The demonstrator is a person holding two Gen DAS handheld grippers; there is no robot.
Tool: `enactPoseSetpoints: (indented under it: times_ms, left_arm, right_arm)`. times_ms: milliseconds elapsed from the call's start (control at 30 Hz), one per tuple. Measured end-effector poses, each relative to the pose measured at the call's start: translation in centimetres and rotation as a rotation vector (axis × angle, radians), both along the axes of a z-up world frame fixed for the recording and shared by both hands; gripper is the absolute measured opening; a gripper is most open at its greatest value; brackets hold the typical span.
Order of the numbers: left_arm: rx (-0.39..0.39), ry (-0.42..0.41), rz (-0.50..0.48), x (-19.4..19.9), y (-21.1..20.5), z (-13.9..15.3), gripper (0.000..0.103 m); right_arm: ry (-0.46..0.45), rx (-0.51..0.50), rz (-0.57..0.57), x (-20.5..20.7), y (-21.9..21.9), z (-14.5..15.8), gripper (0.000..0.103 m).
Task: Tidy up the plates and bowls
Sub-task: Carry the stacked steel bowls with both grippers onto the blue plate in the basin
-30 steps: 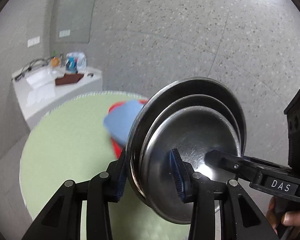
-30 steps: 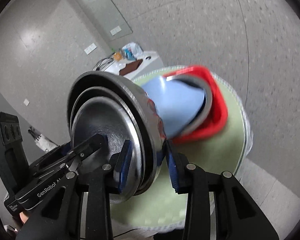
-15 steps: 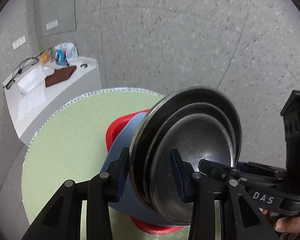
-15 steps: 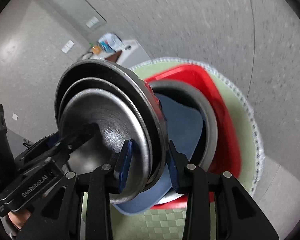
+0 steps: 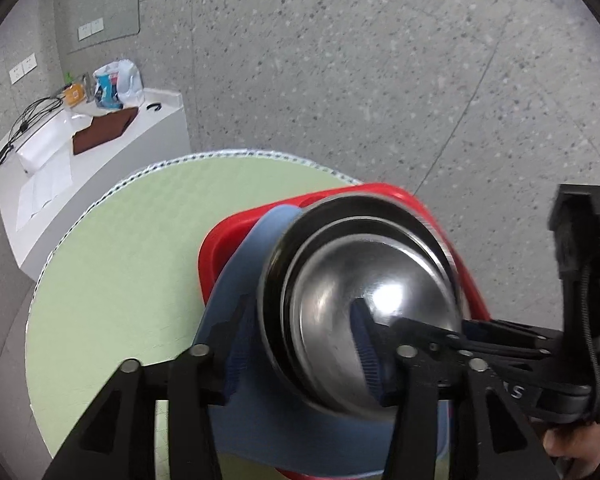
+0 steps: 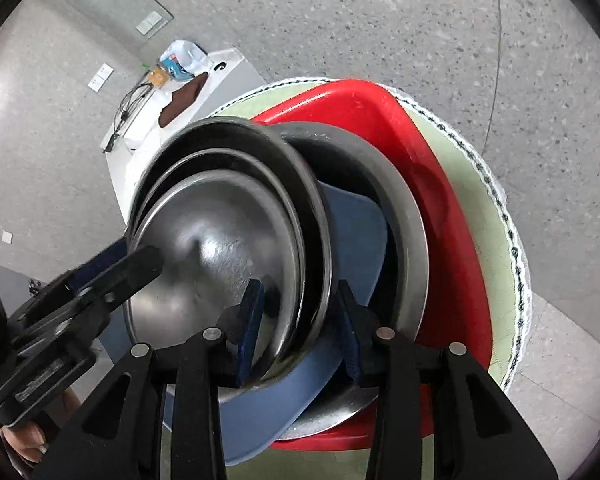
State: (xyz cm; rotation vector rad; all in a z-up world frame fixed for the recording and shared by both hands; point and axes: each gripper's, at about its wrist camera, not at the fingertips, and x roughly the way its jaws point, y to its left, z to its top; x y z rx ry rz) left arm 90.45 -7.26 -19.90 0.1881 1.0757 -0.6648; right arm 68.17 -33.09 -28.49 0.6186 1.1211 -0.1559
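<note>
Three nested steel bowls (image 5: pixel 364 312) (image 6: pixel 224 256) are held on edge, their hollows facing the cameras, over a red tray (image 5: pixel 380 196) (image 6: pixel 452 240). Both grippers clamp the stack's rims from opposite sides. The left gripper (image 5: pixel 300 344) has one blue pad inside the innermost bowl and the other against the outer wall of the largest, jaws pinching the rims between them. The right gripper (image 6: pixel 296 328) grips likewise, one pad on the inner bowl's hollow and one behind the outermost rim; its black fingers also show at the lower right of the left view. Just behind the stack a blue plate (image 5: pixel 244 264) (image 6: pixel 356 240) leans in the tray, and in the right view a wide steel plate (image 6: pixel 404 216) lies behind that, its rim close to the bowls; whether they touch cannot be told. The tray rests on a round table with a pale green cloth (image 5: pixel 132 248) (image 6: pixel 488 216) edged in white trim. Beyond it a white counter (image 5: pixel 60 160) carries cables, a brown cloth and a plastic bag, over a grey speckled floor (image 5: pixel 380 60).
</note>
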Motion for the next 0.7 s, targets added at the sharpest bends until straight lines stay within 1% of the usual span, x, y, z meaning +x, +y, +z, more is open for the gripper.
enactPoseSetpoints:
  times_ms: [33, 100, 167, 233, 267, 367, 467, 533, 600, 667, 700]
  left_arm:
    - [-0.007, -0.010, 0.000, -0.3, 0.3, 0.2, 0.056]
    - [-0.036, -0.022, -0.004, -0.8, 1.3, 0.9, 0.056]
    - [-0.080, -0.042, 0.014, -0.9, 2.6, 1.6, 0.057]
    - [-0.120, -0.088, 0.065, -0.8, 4.5, 2.0, 0.058]
    - [-0.136, -0.106, 0.084, -0.8, 5.2, 1.9, 0.058]
    - [-0.134, -0.193, 0.179, -0.8, 7.0, 0.9, 0.058]
    - [-0.154, -0.186, 0.216, -1.0, 7.4, -0.9, 0.058]
    - [-0.150, -0.200, 0.226, -1.4, 7.5, -1.8, 0.058]
    - [-0.156, -0.197, 0.226, -1.9, 7.7, -2.5, 0.058]
    - [-0.149, -0.233, 0.231, -2.3, 7.6, -3.1, 0.058]
    - [-0.138, -0.235, 0.230, -2.5, 7.4, -3.6, 0.059]
  right_arm:
    - [-0.001, -0.005, -0.003, 0.1, 0.0, 0.1, 0.040]
    - [-0.004, -0.020, -0.005, -0.1, 0.0, 0.3, 0.042]
    - [-0.008, -0.025, 0.000, -0.2, 0.1, 0.4, 0.046]
    - [-0.010, -0.041, -0.004, -0.3, 0.3, 0.6, 0.047]
    - [-0.017, -0.055, -0.007, -0.5, 0.4, 0.9, 0.051]
    - [-0.040, -0.104, -0.012, -0.7, 0.8, 1.8, 0.058]
    - [-0.055, -0.151, -0.003, -1.1, 1.4, 2.5, 0.063]
    - [-0.054, -0.164, 0.000, -1.4, 1.7, 2.4, 0.064]
    - [-0.052, -0.163, 0.006, -1.5, 1.9, 2.3, 0.064]
    - [-0.050, -0.162, 0.006, -1.7, 2.0, 2.1, 0.064]
    - [-0.049, -0.161, 0.006, -1.7, 2.0, 2.1, 0.064]
